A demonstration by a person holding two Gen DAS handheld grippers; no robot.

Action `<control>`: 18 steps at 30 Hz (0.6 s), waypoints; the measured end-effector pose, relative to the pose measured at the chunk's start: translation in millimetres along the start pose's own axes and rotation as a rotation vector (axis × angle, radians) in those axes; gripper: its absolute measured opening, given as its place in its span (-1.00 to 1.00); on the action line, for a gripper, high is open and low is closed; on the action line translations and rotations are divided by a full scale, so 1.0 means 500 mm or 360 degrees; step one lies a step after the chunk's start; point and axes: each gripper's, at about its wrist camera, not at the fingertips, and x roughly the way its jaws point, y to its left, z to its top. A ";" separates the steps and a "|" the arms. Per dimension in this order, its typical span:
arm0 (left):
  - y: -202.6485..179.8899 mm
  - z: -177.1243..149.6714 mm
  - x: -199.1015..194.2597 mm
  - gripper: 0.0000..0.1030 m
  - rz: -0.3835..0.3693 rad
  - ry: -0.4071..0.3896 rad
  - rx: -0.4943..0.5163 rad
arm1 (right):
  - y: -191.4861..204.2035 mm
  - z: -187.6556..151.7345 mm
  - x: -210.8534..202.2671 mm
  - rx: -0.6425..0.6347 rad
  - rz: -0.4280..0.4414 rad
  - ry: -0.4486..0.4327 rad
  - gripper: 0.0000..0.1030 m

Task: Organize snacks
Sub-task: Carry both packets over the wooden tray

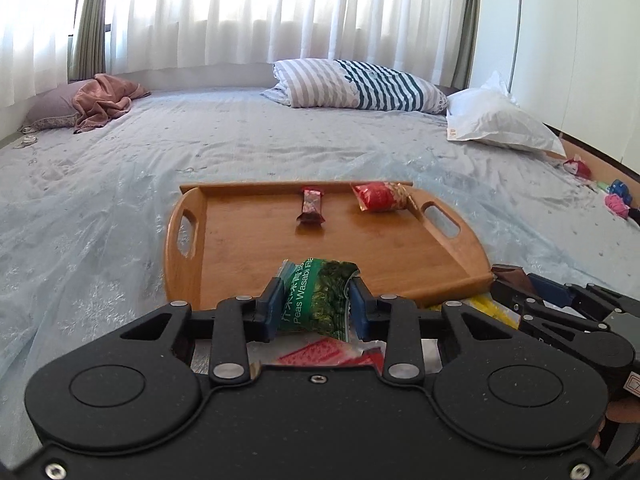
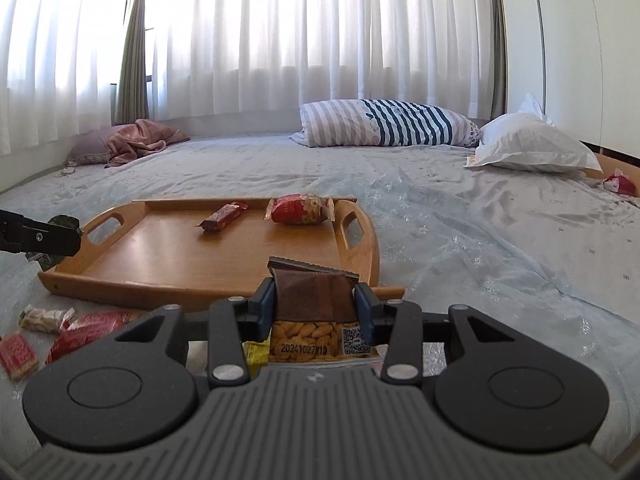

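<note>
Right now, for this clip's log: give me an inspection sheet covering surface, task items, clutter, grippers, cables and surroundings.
Surface: bed with pale embroidered cover.
Task items: wooden tray holds a dark red bar and a red snack bag; loose red packets lie in front of it.
Clutter: small colourful items at the bed's right edge.
Grippers: left gripper shut on green wasabi peas packet; right gripper shut on brown snack packet.
Cables: nothing seen.
Surroundings: striped pillow, white pillow, sheer curtains.

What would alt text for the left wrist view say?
The left tongs grip a green wasabi peas packet at the near edge of a wooden tray on a bed. The tray holds a dark red snack bar and a red snack bag.
</note>
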 end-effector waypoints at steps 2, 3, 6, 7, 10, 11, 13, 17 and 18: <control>-0.004 0.026 0.022 -0.36 -0.0021 0.0005 -0.0010 | -0.009 0.019 0.021 0.0028 0.0027 0.0005 -0.11; -0.006 0.038 0.033 -0.36 -0.0024 0.0006 -0.0011 | -0.015 0.032 0.033 0.0046 0.0040 0.0011 -0.11; -0.014 0.076 0.072 -0.36 -0.0022 0.0016 -0.0010 | -0.027 0.068 0.072 0.0071 0.0066 0.0047 -0.11; -0.016 0.088 0.087 -0.36 -0.0025 0.0025 -0.0013 | -0.030 0.080 0.087 0.0076 0.0071 0.0063 -0.11; -0.019 0.115 0.135 -0.36 -0.0042 0.0080 -0.0046 | -0.034 0.111 0.130 0.0075 0.0096 0.0112 -0.11; -0.020 0.121 0.153 -0.36 -0.0042 0.0106 -0.0053 | -0.034 0.119 0.145 0.0070 0.0106 0.0134 -0.11; -0.021 0.130 0.193 -0.36 -0.0030 0.0167 -0.0061 | -0.036 0.136 0.181 0.0050 0.0146 0.0193 -0.11; -0.014 0.141 0.273 -0.37 -0.0025 0.0304 -0.0123 | -0.040 0.169 0.260 0.0023 0.0185 0.0339 -0.11; -0.012 0.144 0.288 -0.37 -0.0024 0.0328 -0.0140 | -0.039 0.174 0.275 0.0015 0.0183 0.0367 -0.11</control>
